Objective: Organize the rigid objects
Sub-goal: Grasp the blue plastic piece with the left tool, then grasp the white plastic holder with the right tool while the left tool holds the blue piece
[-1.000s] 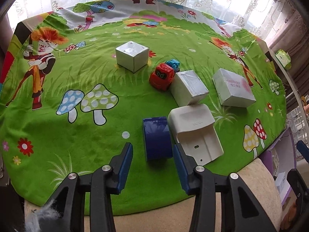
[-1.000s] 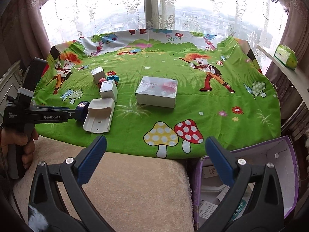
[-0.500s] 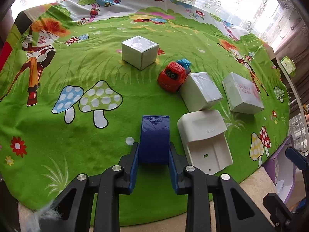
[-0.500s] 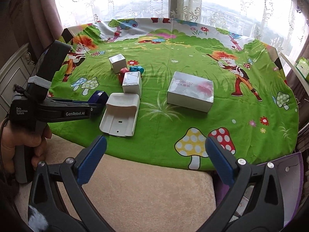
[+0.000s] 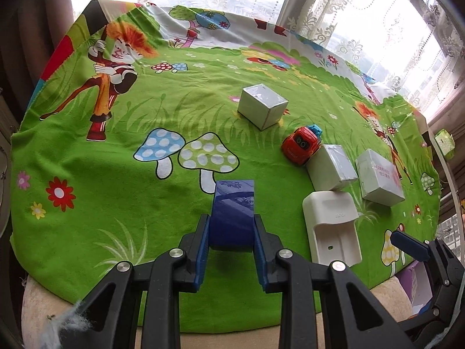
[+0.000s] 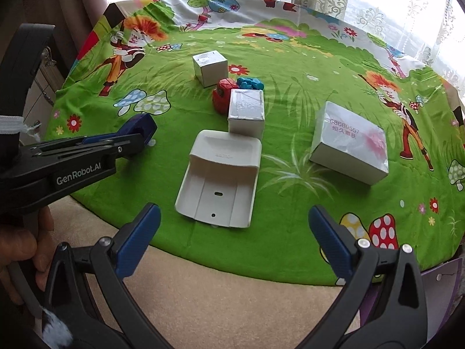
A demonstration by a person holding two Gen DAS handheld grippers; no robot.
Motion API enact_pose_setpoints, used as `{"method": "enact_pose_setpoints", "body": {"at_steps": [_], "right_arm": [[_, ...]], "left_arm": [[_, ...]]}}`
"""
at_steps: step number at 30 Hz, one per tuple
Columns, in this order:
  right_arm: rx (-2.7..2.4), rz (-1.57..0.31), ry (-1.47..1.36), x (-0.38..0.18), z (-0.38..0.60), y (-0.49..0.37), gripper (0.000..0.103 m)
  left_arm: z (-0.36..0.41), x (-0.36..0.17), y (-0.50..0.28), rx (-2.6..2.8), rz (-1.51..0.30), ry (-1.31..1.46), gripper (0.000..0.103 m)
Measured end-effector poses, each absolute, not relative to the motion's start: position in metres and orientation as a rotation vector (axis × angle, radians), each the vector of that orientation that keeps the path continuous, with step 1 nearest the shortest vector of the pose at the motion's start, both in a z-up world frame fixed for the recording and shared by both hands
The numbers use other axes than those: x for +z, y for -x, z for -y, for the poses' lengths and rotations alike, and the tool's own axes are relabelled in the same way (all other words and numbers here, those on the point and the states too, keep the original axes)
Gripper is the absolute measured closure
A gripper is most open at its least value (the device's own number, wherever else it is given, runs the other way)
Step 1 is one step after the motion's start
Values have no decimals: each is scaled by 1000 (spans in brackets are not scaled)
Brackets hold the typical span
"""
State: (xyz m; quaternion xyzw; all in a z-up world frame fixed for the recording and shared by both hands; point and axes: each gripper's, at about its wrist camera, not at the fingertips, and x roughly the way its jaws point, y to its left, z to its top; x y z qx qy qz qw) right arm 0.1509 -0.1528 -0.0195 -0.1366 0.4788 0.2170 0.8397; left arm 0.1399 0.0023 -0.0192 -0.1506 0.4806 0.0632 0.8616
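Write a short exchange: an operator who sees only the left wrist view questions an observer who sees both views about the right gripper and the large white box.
Operator: I see only one fingertip of the right gripper at my picture's edge. Is it open or shut?
Observer: Open wide, with nothing between its jaws. It is aimed at the white holder.
Operator: The print on top of the large white box is a pink blur for me. Can you read it?
Observer: Yes. The top line reads 68669557, and there is a line of smaller characters under it.
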Motion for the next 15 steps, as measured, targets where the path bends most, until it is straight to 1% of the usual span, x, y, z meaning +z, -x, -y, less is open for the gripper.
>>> {"method": "enact_pose_setpoints", "body": {"at_steps": [4, 6, 8, 10, 12, 15], "right_arm": [[446, -1033, 299, -26, 143, -161, 1], [443, -1053, 297, -31, 139, -167, 3], [439, -1068, 294, -35, 136, -173, 8], [431, -1073, 288, -38, 134, -178, 11], [424, -1077, 282, -41, 132, -182, 12], [421, -1086, 289, -45, 128, -187, 16]], "left_arm": [[-4, -17, -138, 144, -988, 322, 74], [-6, -17, -137, 148, -985, 330, 74], [-7, -18, -136, 148, -985, 334, 74], [-7, -18, -136, 147, -985, 334, 74], [-6, -18, -136, 148, -985, 332, 74], [-5, -18, -136, 147, -987, 332, 74]]}}
